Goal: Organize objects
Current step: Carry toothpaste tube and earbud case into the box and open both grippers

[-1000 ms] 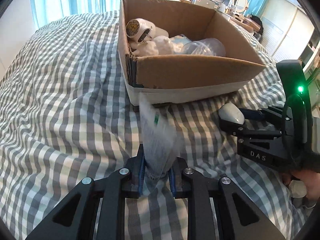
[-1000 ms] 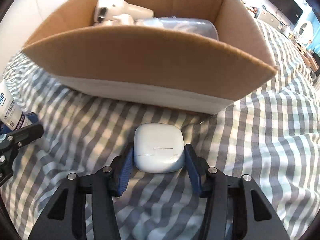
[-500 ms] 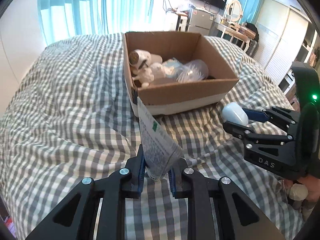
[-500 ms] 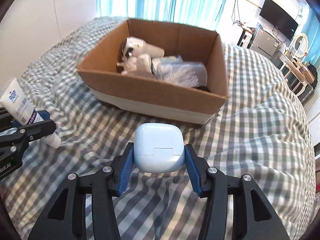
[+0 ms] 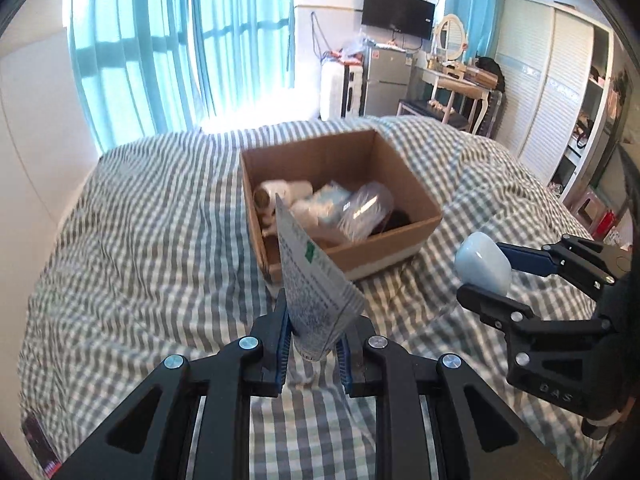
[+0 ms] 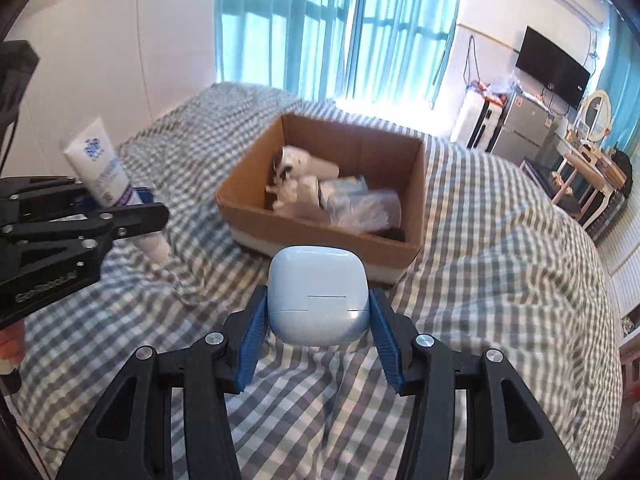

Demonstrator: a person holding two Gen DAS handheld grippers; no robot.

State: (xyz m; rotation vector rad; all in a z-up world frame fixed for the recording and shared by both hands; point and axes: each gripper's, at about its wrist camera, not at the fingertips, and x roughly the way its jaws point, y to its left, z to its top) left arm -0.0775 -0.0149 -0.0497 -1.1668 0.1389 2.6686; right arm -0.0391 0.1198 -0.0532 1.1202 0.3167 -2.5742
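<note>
My left gripper (image 5: 313,340) is shut on a white squeeze tube (image 5: 314,288), held upright above the checked bed; the tube shows in the right wrist view (image 6: 105,182) at the left. My right gripper (image 6: 318,328) is shut on a pale blue earbud case (image 6: 318,294), also seen in the left wrist view (image 5: 482,266) at the right. An open cardboard box (image 5: 400,246) sits on the bed ahead of both grippers, also in the right wrist view (image 6: 312,226). It holds a white device and clear plastic packets.
The bed has a rumpled grey-and-white checked cover (image 5: 140,248). Teal curtains (image 6: 340,28) hang behind it. A small fridge (image 5: 384,80), a dressing table (image 5: 452,80) and a white wardrobe (image 5: 560,92) stand at the far right.
Both grippers have risen and pulled back from the box with their objects; the box now looks smaller and lower, and its inside is in view.
</note>
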